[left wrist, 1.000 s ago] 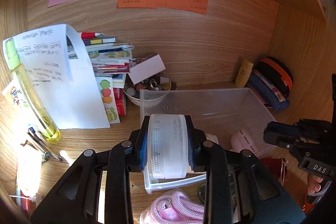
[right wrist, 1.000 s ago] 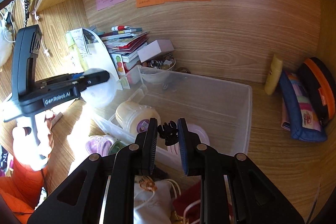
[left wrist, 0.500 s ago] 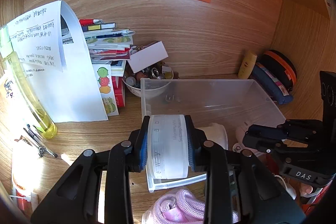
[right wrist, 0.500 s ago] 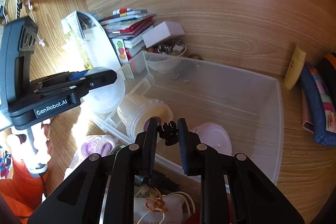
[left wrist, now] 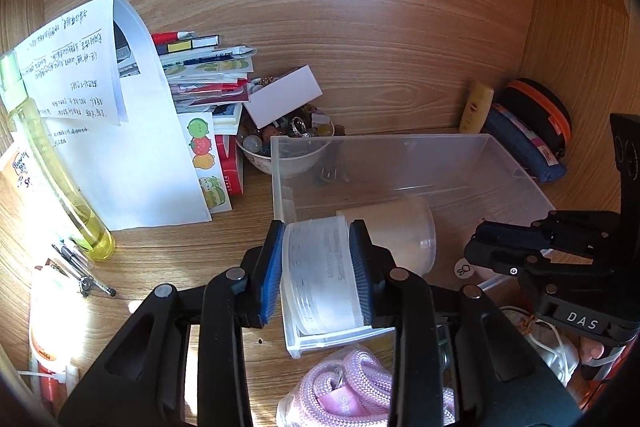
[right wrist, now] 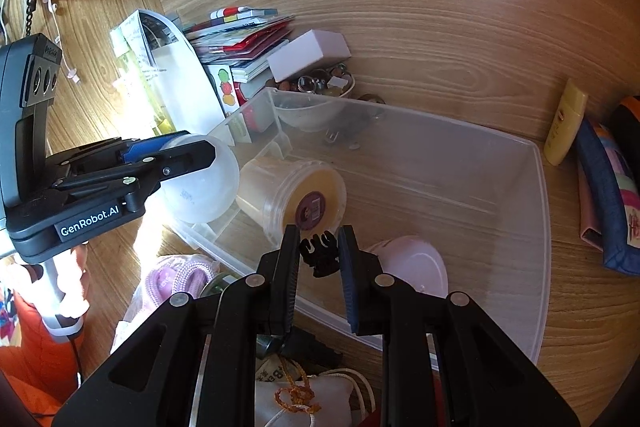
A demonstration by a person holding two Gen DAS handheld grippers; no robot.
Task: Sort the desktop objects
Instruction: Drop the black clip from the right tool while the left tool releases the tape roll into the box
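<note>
Above the clear bin's point(right wrist: 536, 227) near-left corner, the left tool point(left wrist: 316, 279) clamps a round white jar point(left wrist: 320, 283); over its near wall, the right tool point(right wrist: 320, 255) pinches a black hair clip point(right wrist: 320, 253).

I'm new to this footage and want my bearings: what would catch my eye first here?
First, the clear plastic storage bin on the wooden desk, with a cream lidded tub lying on its side inside. The left tongs grip a round translucent white jar at the bin's near corner, and the right tongs pinch a small black claw hair clip above the bin.
</note>
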